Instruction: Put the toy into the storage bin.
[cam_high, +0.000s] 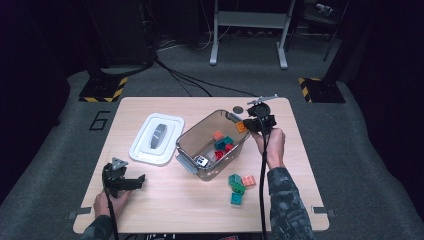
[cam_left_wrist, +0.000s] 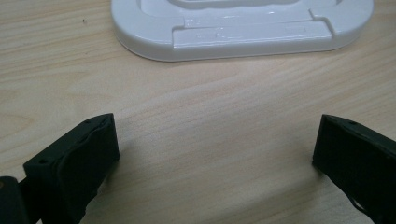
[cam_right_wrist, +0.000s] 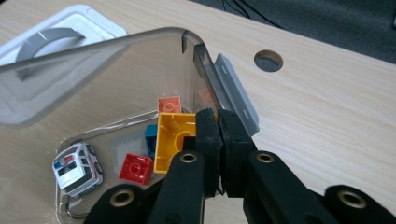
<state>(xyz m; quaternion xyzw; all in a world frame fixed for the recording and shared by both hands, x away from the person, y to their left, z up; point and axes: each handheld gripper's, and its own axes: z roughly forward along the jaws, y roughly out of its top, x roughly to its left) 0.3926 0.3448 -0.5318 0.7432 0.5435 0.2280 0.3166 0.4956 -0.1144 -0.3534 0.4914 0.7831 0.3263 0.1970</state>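
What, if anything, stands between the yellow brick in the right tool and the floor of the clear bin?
Nothing visible blocks it. The right tool holds the yellow brick by one wall, at the clear bin rim, over the open top. The white lid lies aside on the table. Below lie loose bricks and a toy police car.

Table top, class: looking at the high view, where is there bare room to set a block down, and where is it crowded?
Free: the wood between the left gripper and the loose blocks, and the table edge strip right of the right hand. Crowded: the middle, where the white lid and the clear bin lie close together.
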